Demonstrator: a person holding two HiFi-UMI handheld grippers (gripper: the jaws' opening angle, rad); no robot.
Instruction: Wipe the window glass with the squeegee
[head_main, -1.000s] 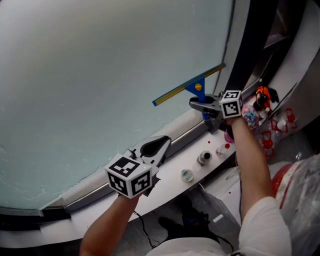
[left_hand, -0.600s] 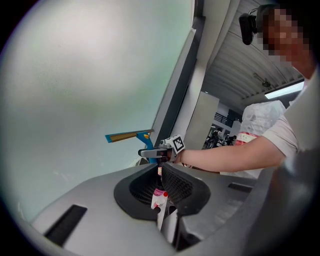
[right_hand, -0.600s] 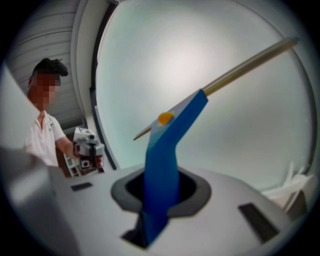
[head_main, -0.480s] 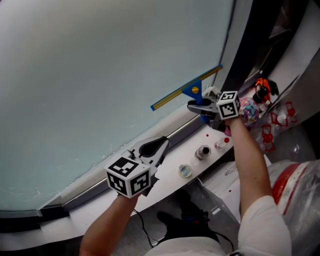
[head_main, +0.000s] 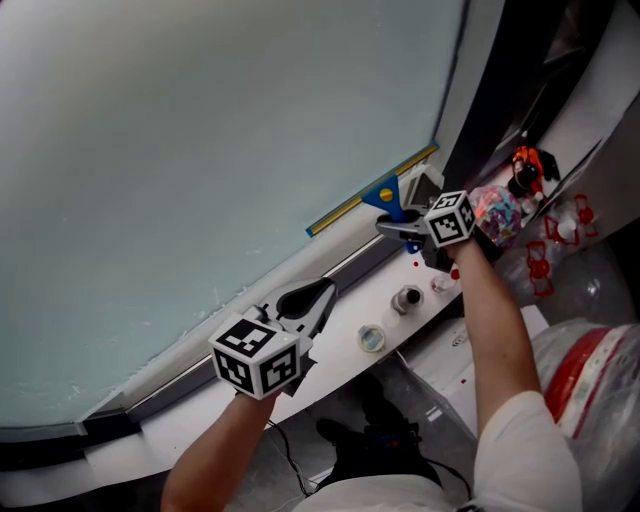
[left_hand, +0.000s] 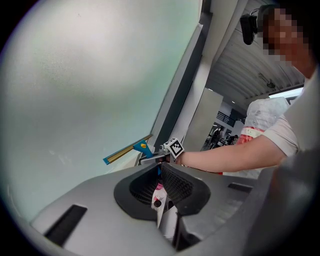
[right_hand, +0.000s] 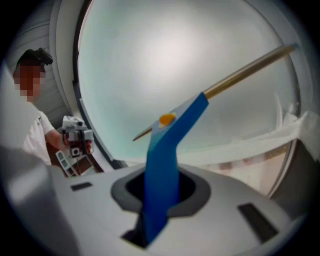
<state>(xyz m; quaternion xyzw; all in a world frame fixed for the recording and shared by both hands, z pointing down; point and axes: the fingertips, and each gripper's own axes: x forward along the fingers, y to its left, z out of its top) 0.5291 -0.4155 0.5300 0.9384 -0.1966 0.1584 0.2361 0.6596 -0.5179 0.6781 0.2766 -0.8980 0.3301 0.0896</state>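
The squeegee (head_main: 383, 193) rests its blade on the window glass (head_main: 200, 130) near the lower right corner (blade tilted up toward the frame). Its blue handle is clamped between the right gripper's (head_main: 402, 226) jaws. The left gripper (head_main: 310, 298) hovers over the white sill (head_main: 190, 425), jaws together and empty.

Looks like lab or workshop hall. Large frosted pale-green window glass (head_main: 200, 130) in dark metal frame (head_main: 500, 90). White sill (head_main: 140, 442) cluttered with small roll of tape (head_main: 371, 338) and small capped bottle (head_main: 406, 299). Clear plastic bag (head_main: 590, 370) and black cable (head_main: 290, 450) on floor below. Left gripper view: ribbed grey ceiling (left_hand: 250, 75) with long strip light (left_hand: 287, 92); open hall beyond (left_hand: 222, 132), details too small to tell.
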